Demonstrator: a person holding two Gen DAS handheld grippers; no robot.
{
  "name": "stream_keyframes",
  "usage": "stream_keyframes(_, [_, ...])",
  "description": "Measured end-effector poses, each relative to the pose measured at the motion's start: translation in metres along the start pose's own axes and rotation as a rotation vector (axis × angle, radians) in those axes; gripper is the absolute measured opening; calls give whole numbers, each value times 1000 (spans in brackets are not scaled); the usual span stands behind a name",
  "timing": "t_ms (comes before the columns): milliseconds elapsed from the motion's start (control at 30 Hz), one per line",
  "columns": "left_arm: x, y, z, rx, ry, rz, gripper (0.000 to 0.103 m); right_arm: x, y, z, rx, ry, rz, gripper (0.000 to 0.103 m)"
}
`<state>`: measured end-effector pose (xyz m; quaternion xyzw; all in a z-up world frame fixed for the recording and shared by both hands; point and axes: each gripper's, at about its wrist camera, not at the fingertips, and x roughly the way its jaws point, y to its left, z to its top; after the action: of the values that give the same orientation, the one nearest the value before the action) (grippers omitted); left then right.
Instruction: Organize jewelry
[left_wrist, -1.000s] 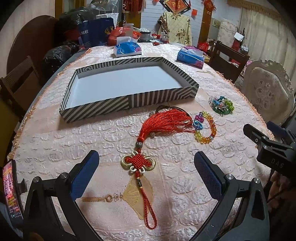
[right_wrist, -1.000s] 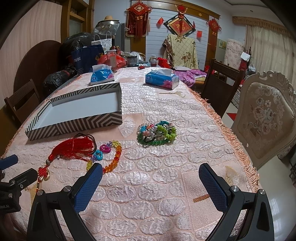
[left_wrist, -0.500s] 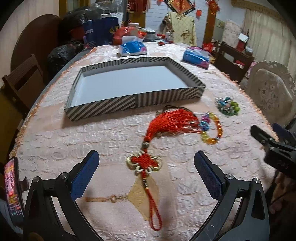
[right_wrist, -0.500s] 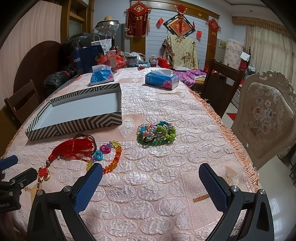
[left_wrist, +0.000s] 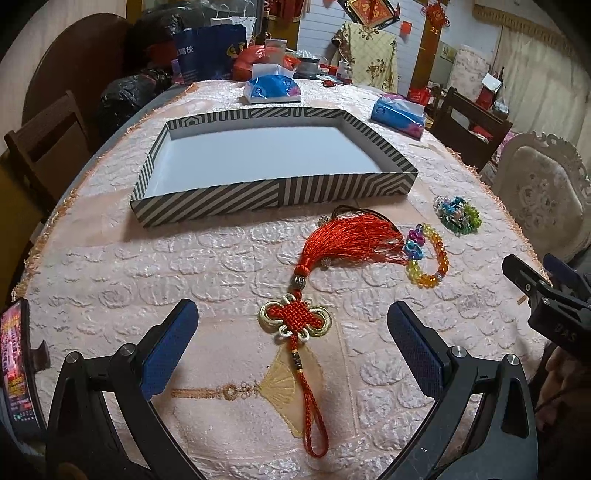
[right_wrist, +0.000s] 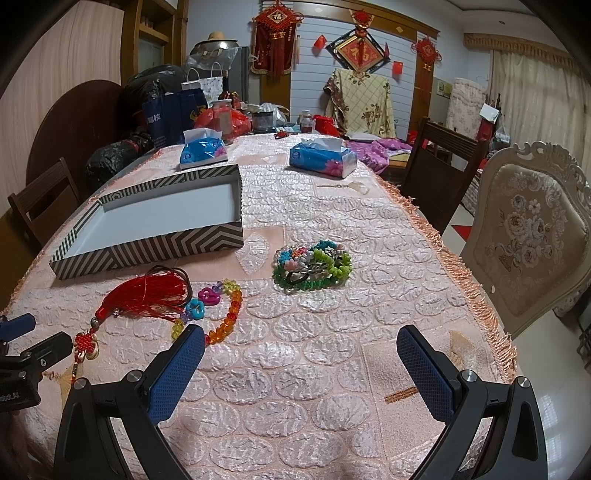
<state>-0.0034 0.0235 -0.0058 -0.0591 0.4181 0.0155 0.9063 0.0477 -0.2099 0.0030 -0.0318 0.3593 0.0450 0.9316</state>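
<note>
Comparing with a second ago, the left gripper (left_wrist: 291, 339) has drawn nearer to the table and pushed forward, so the red knot ornament (left_wrist: 295, 319) now lies right between its blue pads, which stand wide apart and hold nothing. That suggests the ornament is the first piece to be picked up, though nothing has been gripped yet. The right gripper (right_wrist: 301, 360) has hardly moved; its jaws are also spread and empty, hovering over the cloth with the amber bead bracelet (right_wrist: 221, 312) just off its left finger. All the jewelry is outside the striped tray (left_wrist: 207, 206), whose white floor is bare, so the sorting has not begun. The ornament is woven cord with a gold-edged knot, a thin loop at the near end and a loose silky tassel (left_wrist: 351, 242) that fans out and touches the bracelet; it will likely hang limp and drag. The bracelet's beads are glossy and translucent. Farther right sits a tangled heap of green and turquoise beads (right_wrist: 312, 267). A pink tablecloth (left_wrist: 147, 277) with a puffy, crinkled quilted surface covers the table.
</note>
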Motion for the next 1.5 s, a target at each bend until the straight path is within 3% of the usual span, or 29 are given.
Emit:
stream_keyframes(333, [2, -10, -2, 56, -5, 28, 103, 0, 1, 0, -2, 0, 1, 103])
stream_keyframes(933, [12, 2, 2, 32, 58, 51, 103, 3, 13, -3, -61, 38, 42, 103])
stream_keyframes(1300, [6, 3, 4, 21, 58, 118, 103, 3, 19, -5, -80, 48, 57, 103])
stream_keyframes(1500, [6, -1, 4, 27, 58, 71, 103, 1, 19, -5, -83, 48, 56, 103])
